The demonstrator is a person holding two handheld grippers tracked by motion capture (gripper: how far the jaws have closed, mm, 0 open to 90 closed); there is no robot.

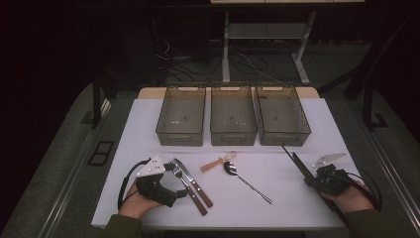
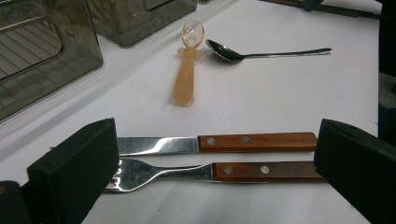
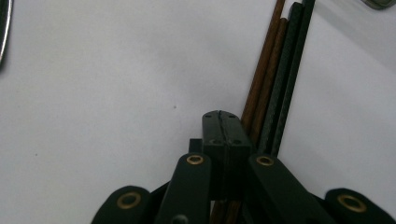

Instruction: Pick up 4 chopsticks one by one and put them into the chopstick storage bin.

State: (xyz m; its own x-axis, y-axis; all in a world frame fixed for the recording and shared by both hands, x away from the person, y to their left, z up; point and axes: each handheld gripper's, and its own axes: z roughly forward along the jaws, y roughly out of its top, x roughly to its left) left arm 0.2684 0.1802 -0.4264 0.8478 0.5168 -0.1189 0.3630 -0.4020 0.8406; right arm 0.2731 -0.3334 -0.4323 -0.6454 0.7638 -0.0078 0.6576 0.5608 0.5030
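Chopsticks, two brown and two dark, lie bunched near the desk's right edge, just beside the right tongs, which are clenched with nothing between the pads. Left tongs stand released, wide, straddling a wood-handled knife and fork lying side by side, touching neither. Metal spoon and orange plastic spoon rest farther out, before three empty bins. Risk, as I judge it: closing the left tongs here would gather both handles together; the thin sticks could roll or scatter when nudged.
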